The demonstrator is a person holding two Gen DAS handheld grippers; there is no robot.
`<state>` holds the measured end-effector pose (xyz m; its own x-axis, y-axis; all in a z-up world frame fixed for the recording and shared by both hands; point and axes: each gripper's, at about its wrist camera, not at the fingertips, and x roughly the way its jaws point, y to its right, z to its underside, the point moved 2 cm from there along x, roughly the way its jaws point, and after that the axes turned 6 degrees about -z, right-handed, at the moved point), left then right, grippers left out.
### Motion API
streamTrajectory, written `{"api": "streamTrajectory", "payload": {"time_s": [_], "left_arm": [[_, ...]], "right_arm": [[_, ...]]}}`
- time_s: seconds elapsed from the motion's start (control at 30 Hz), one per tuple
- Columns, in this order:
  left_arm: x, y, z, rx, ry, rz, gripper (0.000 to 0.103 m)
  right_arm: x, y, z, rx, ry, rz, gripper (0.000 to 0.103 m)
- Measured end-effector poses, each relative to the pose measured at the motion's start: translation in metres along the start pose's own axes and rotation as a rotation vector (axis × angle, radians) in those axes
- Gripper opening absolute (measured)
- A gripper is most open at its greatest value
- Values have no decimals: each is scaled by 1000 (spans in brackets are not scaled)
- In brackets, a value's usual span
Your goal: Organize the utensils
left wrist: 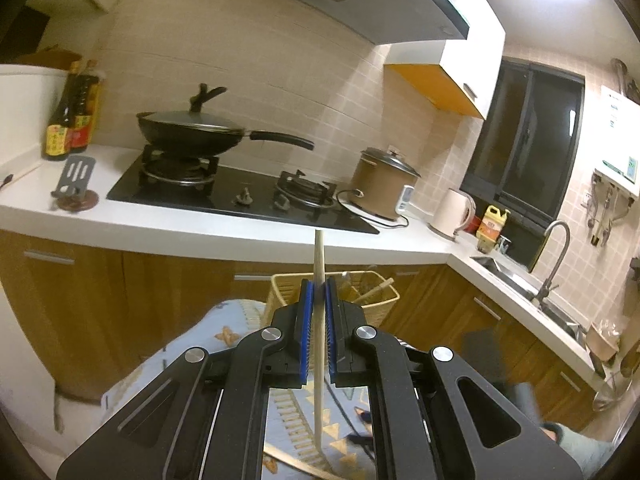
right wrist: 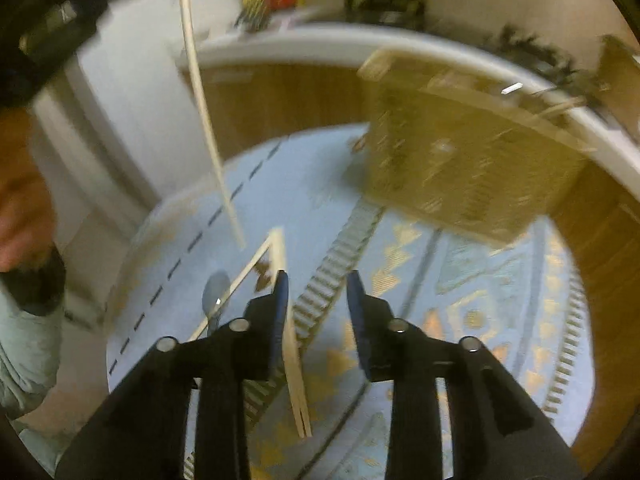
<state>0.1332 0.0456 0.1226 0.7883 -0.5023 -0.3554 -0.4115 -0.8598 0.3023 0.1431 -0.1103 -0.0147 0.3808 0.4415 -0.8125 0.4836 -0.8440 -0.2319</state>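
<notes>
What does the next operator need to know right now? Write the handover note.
Left gripper: shut on one chopstick, held upright, lifted off the cloth.
Right gripper: open, holding nothing, low over the patterned cloth.
Wicker basket: at the cloth's far side, already holding some utensils.
Left on the cloth: more chopsticks and a spoon by the right gripper.
Next, probably: drop the held chopstick in the basket, then collect the rest.

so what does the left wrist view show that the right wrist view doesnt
Only the left wrist view shows the left gripper shut on a chopstick, plus the sink and rice cooker. Only the right wrist view shows the open right gripper, chopsticks on the cloth and a spoon. Both show the wicker basket, the patterned cloth and the held chopstick.
</notes>
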Motion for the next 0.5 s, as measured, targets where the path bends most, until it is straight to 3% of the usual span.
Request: {"api": "streamTrajectory", "payload": {"time_s": [0.23, 0.5], "left_arm": [[-9, -24, 1, -21, 12, -16, 4], [-9, -44, 5, -52, 9, -21, 4]], "right_arm": [[65, -16, -10, -41, -162, -30, 28], [104, -30, -20, -100, -251, 43, 28]]}}
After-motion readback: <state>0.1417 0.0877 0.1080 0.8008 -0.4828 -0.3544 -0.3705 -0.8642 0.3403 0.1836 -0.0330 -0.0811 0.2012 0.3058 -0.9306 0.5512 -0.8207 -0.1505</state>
